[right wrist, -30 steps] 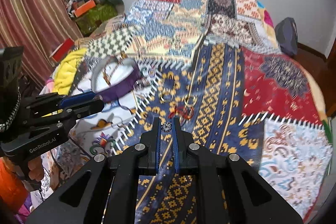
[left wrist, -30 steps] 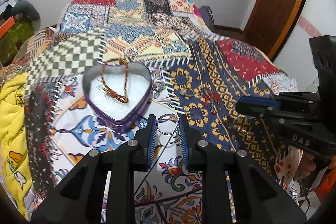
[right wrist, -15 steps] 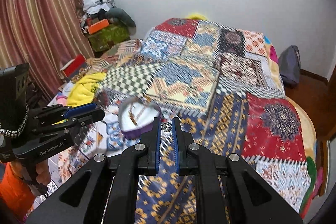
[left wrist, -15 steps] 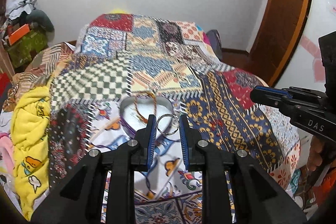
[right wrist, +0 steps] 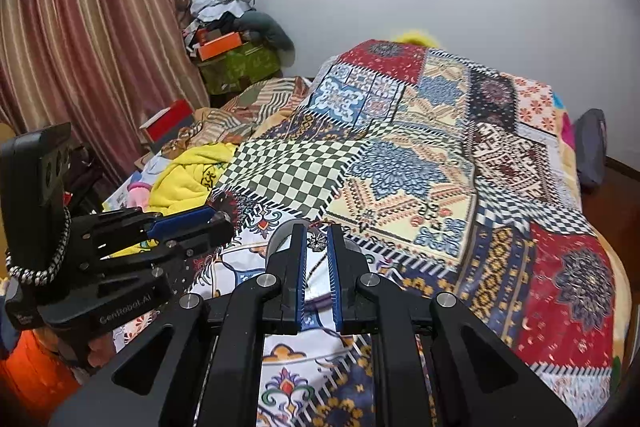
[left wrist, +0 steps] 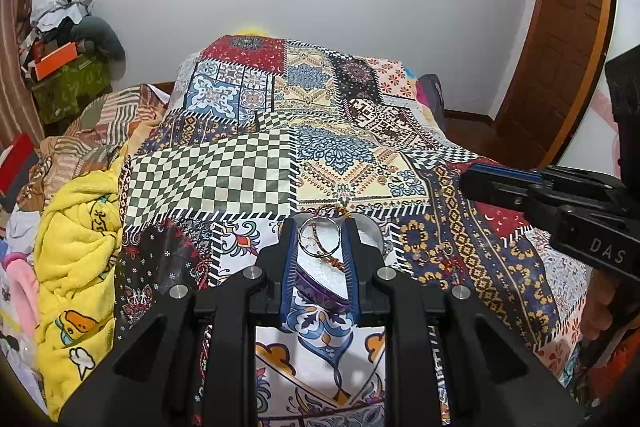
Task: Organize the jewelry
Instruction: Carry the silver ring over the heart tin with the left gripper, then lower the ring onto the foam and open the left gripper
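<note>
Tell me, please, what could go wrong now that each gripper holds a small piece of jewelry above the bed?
1. The silver ring is pinched only at its edges by the left gripper; it could spring out onto the busy patchwork bedspread and be hard to find.
2. The tiny star-shaped charm sits at the very tips of the right gripper and might slip before reaching the heart-shaped box.

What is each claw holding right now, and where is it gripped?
Left claw pinches a silver ring-shaped bangle across its outer rim. Right claw is shut on a small flower-shaped silver piece, gripped by its edges.
</note>
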`<state>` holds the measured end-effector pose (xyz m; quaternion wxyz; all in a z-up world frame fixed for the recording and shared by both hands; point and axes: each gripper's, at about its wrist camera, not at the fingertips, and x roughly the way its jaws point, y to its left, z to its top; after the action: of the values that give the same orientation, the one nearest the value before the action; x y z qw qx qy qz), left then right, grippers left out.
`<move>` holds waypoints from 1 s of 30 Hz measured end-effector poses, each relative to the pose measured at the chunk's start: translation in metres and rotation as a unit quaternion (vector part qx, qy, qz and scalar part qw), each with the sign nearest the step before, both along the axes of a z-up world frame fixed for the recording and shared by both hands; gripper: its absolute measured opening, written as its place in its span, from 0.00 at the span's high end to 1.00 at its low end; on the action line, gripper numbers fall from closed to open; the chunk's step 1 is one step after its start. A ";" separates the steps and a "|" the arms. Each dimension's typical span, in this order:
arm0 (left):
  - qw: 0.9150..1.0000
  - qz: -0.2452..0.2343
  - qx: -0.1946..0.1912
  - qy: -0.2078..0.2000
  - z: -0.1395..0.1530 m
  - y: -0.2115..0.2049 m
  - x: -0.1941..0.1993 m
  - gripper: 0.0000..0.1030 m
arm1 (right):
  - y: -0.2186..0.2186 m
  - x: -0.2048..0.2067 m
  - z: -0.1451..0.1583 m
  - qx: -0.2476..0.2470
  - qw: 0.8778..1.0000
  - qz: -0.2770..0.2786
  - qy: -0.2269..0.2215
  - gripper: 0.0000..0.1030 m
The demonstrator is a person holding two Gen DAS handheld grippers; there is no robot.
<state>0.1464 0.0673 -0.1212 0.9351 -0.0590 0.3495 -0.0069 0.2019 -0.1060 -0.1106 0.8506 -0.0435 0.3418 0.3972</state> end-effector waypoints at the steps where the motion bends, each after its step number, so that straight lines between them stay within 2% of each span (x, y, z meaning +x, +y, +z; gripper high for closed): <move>1: 1.000 0.000 -0.002 0.002 -0.003 0.002 0.002 0.80 | 0.004 0.004 -0.005 -0.002 1.000 0.003 0.006 0.91; 17: 0.998 -0.028 -0.007 0.061 -0.056 -0.003 0.036 0.80 | 0.025 0.040 -0.068 -0.051 0.995 0.021 0.086 0.91; 21: 0.997 -0.032 -0.020 0.072 -0.064 -0.001 0.043 0.80 | 0.028 0.042 -0.073 -0.058 0.994 0.028 0.093 0.91; 30: 0.997 -0.037 -0.005 0.074 -0.067 -0.007 0.047 0.80 | 0.030 0.040 -0.073 -0.074 0.993 0.034 0.089 0.91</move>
<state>0.1937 0.0606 -0.1881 0.9052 -0.0506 0.4201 -0.0391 0.2418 -0.0762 -0.1841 0.7972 -0.0823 0.4432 0.4016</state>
